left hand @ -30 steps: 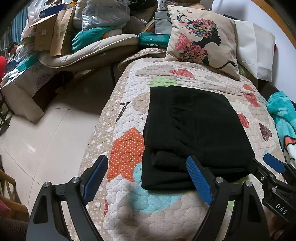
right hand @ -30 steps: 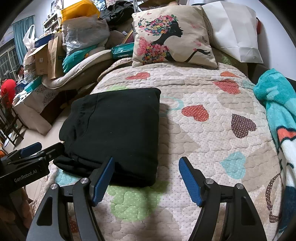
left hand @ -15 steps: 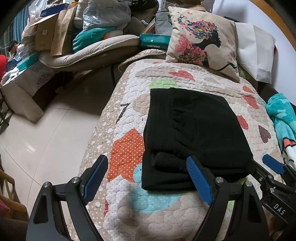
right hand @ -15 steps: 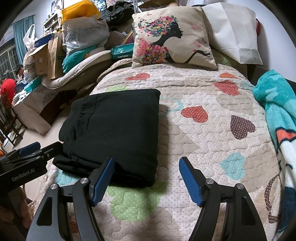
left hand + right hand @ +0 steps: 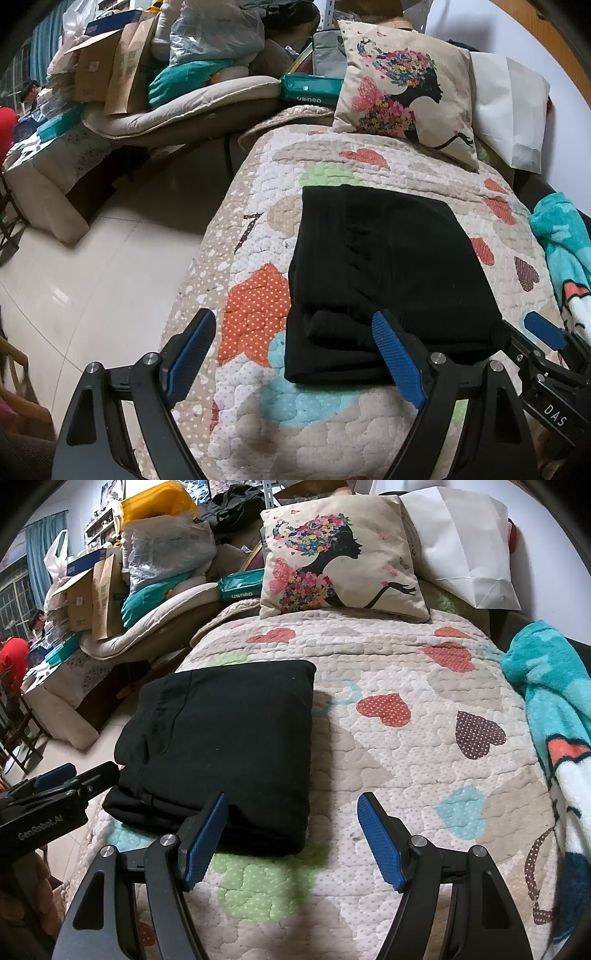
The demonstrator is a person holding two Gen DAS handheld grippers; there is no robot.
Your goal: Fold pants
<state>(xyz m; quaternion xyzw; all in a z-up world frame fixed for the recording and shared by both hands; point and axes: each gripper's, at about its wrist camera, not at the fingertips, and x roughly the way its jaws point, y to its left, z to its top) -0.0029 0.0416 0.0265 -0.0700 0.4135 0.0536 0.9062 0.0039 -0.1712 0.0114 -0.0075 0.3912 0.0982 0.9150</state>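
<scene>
The black pants (image 5: 388, 273) lie folded into a compact rectangle on the heart-patterned quilt (image 5: 258, 295); they also show in the right wrist view (image 5: 229, 746). My left gripper (image 5: 295, 354) is open and empty, hovering just in front of the fold's near left corner. My right gripper (image 5: 295, 834) is open and empty at the fold's near right corner. Each gripper shows at the edge of the other's view.
A flower-woman cushion (image 5: 340, 554) and a white bag (image 5: 465, 542) sit at the bed's head. A teal blanket (image 5: 554, 709) lies along the right side. Boxes, bags and bedding (image 5: 147, 74) are piled to the left beyond the tiled floor (image 5: 92, 277).
Both grippers have drawn back very slightly from the folded pants. The pants have not moved.
</scene>
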